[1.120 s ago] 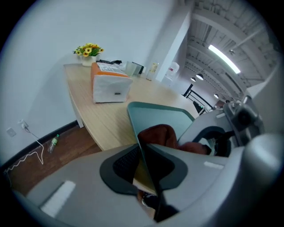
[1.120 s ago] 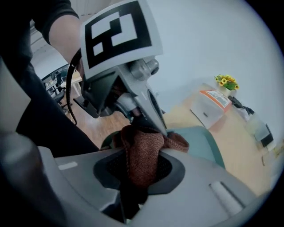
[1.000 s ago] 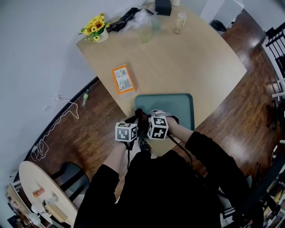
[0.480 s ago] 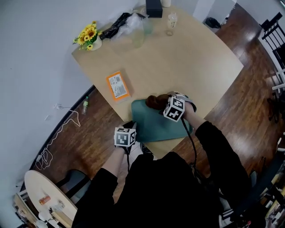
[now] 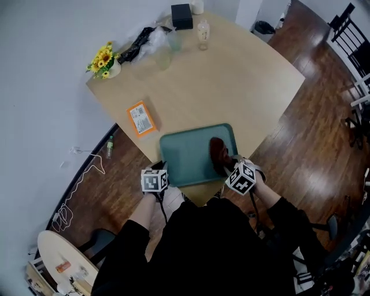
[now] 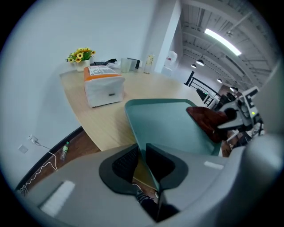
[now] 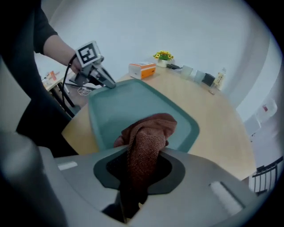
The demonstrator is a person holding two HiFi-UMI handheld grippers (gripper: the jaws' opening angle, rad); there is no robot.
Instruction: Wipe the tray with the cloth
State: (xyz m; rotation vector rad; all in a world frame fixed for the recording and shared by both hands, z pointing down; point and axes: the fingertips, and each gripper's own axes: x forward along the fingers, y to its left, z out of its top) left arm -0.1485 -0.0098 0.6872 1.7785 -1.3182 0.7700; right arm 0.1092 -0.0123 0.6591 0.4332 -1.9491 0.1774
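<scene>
A teal tray (image 5: 191, 151) lies near the table's front edge. My left gripper (image 5: 161, 167) is shut on the tray's near-left rim; in the left gripper view the rim (image 6: 141, 150) stands edge-on between the jaws of this gripper (image 6: 144, 162). My right gripper (image 5: 228, 165) is shut on a red-brown cloth (image 5: 218, 154) and presses it on the tray's right side. In the right gripper view the cloth (image 7: 148, 133) bunches out of the right gripper (image 7: 142, 170) onto the tray (image 7: 117, 104), and the left gripper (image 7: 109, 84) shows at the far corner.
An orange-and-white box (image 5: 140, 118) lies left of the tray. A vase of yellow flowers (image 5: 104, 60), a black bag, cups, a bottle (image 5: 203, 33) and a black box (image 5: 181, 16) stand along the table's far edge. The table's front corner is just below the tray.
The right gripper swept the cloth from the tray's near-left corner to the far side, then back to the near-right side. The left gripper kept its hold on the rim.
</scene>
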